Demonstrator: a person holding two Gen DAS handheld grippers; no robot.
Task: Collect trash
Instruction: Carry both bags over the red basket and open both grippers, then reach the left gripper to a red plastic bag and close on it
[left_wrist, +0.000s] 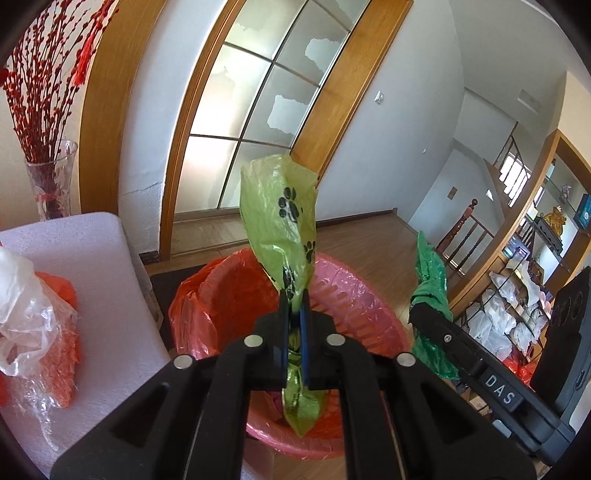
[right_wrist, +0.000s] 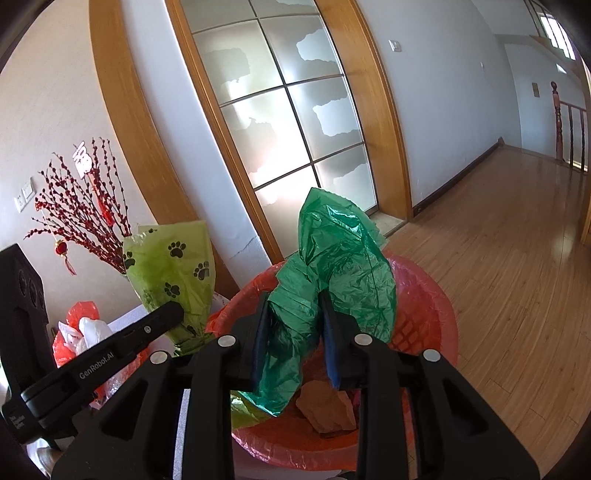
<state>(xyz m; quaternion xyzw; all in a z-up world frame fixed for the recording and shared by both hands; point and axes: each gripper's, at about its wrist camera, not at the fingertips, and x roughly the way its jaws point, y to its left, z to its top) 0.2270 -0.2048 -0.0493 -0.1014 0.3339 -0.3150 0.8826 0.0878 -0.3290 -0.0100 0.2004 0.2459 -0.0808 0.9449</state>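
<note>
Trash bin (left_wrist: 354, 295): red liner, below both grippers for dropping.
Left gripper (left_wrist: 294, 295): nearly closed, pinching paw-print bag (left_wrist: 277, 206).
Right gripper (right_wrist: 295, 306): partly open around green bag (right_wrist: 343, 251).

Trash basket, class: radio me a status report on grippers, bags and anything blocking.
Left gripper shut on light green paw-print bag. Right gripper holds dark green bag. Both over red-lined basket. Nothing blocking.

Light green bag (left_wrist: 277, 218) with black paw prints, upright over my pink bin (left_wrist: 365, 295) lined in red plastic; dark green bag (right_wrist: 332, 273), crumpled, above it too.
</note>
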